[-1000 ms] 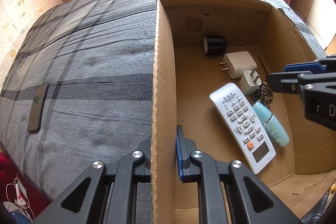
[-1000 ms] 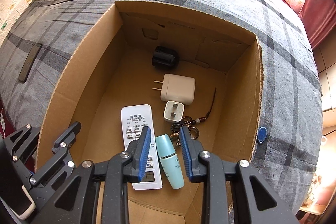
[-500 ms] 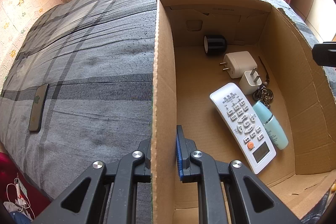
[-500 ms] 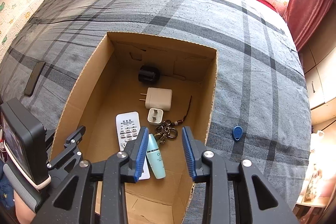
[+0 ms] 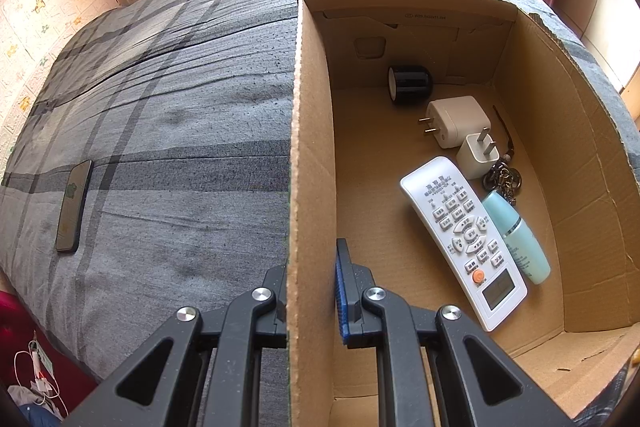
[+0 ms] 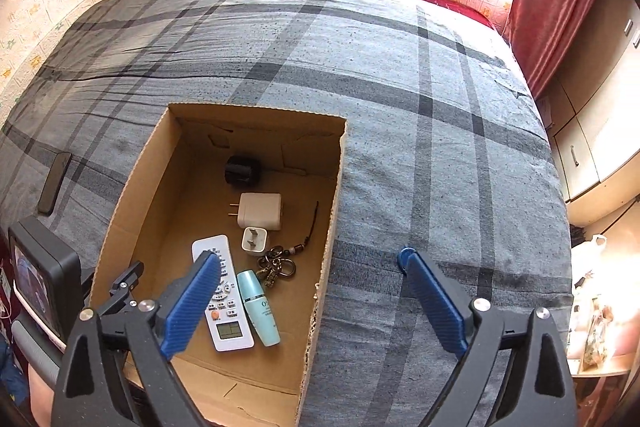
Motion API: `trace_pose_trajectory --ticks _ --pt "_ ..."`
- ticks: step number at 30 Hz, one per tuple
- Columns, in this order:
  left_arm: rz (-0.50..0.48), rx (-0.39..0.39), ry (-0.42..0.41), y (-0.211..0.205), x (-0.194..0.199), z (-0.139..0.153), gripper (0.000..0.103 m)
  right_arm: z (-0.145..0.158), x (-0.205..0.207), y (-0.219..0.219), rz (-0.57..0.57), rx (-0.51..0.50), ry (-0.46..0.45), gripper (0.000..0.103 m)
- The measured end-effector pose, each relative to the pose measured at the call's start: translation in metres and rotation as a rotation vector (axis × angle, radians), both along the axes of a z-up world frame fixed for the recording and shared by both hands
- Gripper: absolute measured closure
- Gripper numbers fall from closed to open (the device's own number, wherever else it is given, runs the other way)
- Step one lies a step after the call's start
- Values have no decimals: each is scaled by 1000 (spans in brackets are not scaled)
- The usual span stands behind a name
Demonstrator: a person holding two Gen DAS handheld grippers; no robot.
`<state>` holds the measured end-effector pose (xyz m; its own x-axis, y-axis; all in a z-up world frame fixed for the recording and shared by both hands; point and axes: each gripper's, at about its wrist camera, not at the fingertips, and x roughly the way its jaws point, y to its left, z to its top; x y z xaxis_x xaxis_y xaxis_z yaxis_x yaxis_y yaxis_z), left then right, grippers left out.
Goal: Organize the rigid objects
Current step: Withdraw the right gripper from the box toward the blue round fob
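Phone (image 6: 54,183) lies flat on the bedspread (image 6: 400,99), far left. Left gripper (image 5: 312,287) clamps the cardboard box (image 5: 310,147) wall. Inside the box: remote (image 6: 222,291), teal bottle (image 6: 258,307), two chargers, keyring (image 6: 276,265). Right gripper (image 6: 308,303) has jaws just spread wide, nothing between them (blue tag (image 6: 404,254) touches the right finger's tip).

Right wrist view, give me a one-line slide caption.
Open right gripper above a cardboard box holding a remote, chargers and bottle; blue tag on the bedspread.

Left gripper (image 5: 310,291) angled steeply down, fingers clamped on box wall (image 5: 308,187). Right gripper (image 6: 310,301) angled down, fingers just spread wide, nothing between.
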<state>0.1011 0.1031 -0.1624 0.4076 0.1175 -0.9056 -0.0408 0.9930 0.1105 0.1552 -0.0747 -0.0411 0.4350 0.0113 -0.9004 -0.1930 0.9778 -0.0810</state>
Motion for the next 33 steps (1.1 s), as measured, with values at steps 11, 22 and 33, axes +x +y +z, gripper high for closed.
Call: trace_pose_trajectory --ticks 11,22,33 --pt "0 1 0 0 0 0 88 -10 15 -46 -81 0 4 0" --pt "-1 0 0 -1 -1 0 88 -46 38 -92 -141 24 54 0" --pt "3 -8 1 1 -1 0 88 -101 59 -127 -198 53 124 0"
